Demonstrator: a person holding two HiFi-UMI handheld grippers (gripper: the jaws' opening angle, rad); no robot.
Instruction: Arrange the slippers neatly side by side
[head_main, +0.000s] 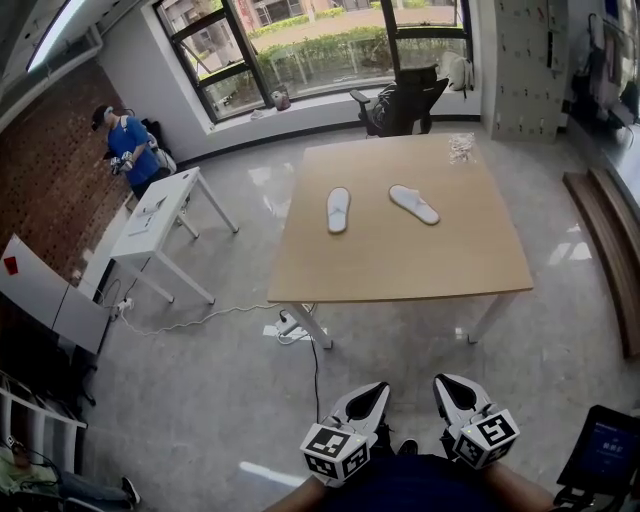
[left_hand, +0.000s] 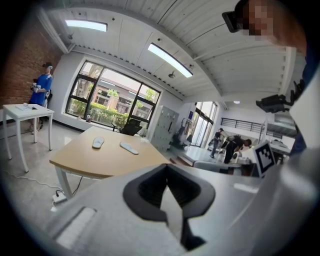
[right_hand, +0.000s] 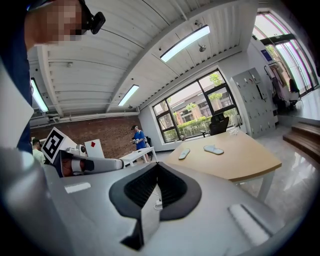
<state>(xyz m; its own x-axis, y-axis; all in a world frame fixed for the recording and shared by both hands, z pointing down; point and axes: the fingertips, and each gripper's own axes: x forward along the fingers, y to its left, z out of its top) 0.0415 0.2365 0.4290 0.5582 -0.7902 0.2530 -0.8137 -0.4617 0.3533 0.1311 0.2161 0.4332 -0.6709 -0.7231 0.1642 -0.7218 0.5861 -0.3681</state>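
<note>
**Two slippers on the table, grippers nowhere near them**

Both white slippers sit in the far half of the table (head_main: 400, 265), well in from every edge. The left slipper (head_main: 338, 209) points straight toward the table's far edge. The right slipper (head_main: 414, 204) lies skewed on a diagonal, well apart from it. They're flat, oblong, soft-looking fabric things with rounded toes.

The table is squarish with rounded corners, a pale matte wood-look top and white legs. There's loads of bare top in the near half. A small crinkly pile (head_main: 461, 148) sits at the table's far right corner, too tiny for me to say what it is.

The left gripper (head_main: 366, 395) and right gripper (head_main: 452, 388) hang low, well short of the table's near edge, with open glossy grey floor in between. Each has its fingers pressed together with nothing between them.

Around the table there's a power strip (head_main: 288, 326) with a cable by its near left leg. A small white desk (head_main: 160, 212) stands off to its left, and a black office chair (head_main: 405, 100) sits behind its far edge.
</note>
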